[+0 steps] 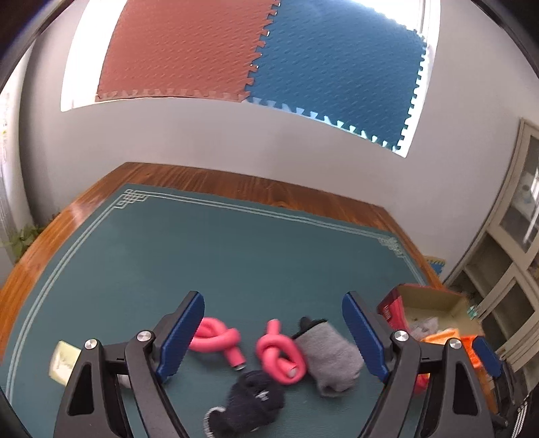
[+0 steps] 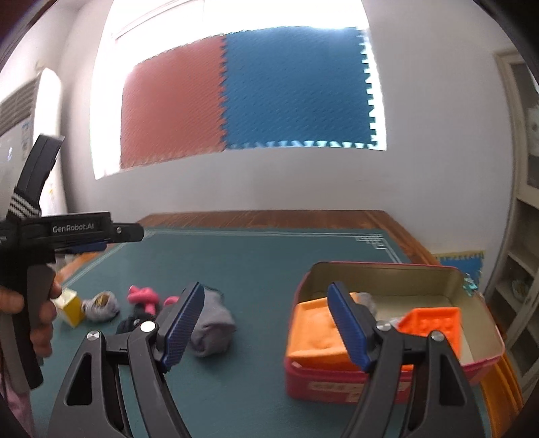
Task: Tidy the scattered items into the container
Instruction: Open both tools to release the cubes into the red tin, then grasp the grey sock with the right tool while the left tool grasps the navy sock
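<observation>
Now both our grippers, left [image 1: 273,337] and right [image 2: 266,323], hold their fingers wide apart and empty. The grey sock [image 1: 328,357] lies on the surface against a pink knotted tube [image 1: 279,357], beside the tin [image 2: 478,357]. Closing loosely, we risk snagging the tube too.

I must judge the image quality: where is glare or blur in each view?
Left wrist view: the socks and pink foam curlers are motion-blurred, window glare at top. Right wrist view: window badly overexposed, red tin slightly smeared.
</observation>
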### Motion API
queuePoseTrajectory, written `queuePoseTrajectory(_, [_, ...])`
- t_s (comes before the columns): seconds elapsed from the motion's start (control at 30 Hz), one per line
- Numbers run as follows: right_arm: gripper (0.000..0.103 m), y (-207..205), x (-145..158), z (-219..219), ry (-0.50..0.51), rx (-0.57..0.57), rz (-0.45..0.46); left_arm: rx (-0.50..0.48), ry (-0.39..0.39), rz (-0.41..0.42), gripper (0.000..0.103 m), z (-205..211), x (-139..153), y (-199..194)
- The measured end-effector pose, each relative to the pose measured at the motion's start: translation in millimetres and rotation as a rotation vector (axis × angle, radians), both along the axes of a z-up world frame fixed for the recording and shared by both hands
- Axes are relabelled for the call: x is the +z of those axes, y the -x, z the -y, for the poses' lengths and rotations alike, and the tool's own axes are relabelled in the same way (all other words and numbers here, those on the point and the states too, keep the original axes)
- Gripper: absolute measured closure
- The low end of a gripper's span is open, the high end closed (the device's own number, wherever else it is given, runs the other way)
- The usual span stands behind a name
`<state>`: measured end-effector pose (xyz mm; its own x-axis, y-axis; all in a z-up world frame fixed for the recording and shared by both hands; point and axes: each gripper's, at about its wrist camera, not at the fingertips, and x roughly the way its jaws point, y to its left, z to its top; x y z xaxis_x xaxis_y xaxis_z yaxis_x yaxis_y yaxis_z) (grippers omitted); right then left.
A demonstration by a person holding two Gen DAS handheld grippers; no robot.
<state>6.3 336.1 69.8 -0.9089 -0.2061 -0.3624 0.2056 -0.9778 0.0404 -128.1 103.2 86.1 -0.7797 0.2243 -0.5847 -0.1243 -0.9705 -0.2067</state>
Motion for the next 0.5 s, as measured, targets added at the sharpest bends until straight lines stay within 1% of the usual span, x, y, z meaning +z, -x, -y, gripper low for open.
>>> queuePoseTrajectory(0.07, [0.024,-0.2,-3.8,7.9,-0.016,0.024,0.01,-0.002,0.052,-0.008,0.017,3.0,-2.5,-6.1])
queuePoseTrajectory(0.17, [0.024,-0.2,-9.2,16.6,-0.028,0.054,0.029,-0.007,0.09,-0.02,0.017,12.9,-8.8,-15.7])
queuePoseTrajectory(0.23, [0.024,2.8,-13.3,20.4,-0.03,0.07,0.048,-0.015,0.097,-0.011,0.017,23.5,-17.2,-20.0])
queuePoseTrajectory(0.37, [0.024,11.7,-21.1,21.5,-0.022,0.079,0.092,-0.046,0.114,0.04,0.017,35.2,-34.6,-23.1])
queuePoseTrajectory(0.5, [0.024,13.0,-23.5,19.8,-0.009,0.082,0.108,-0.09,0.124,0.073,0.017,39.8,-50.7,-29.0])
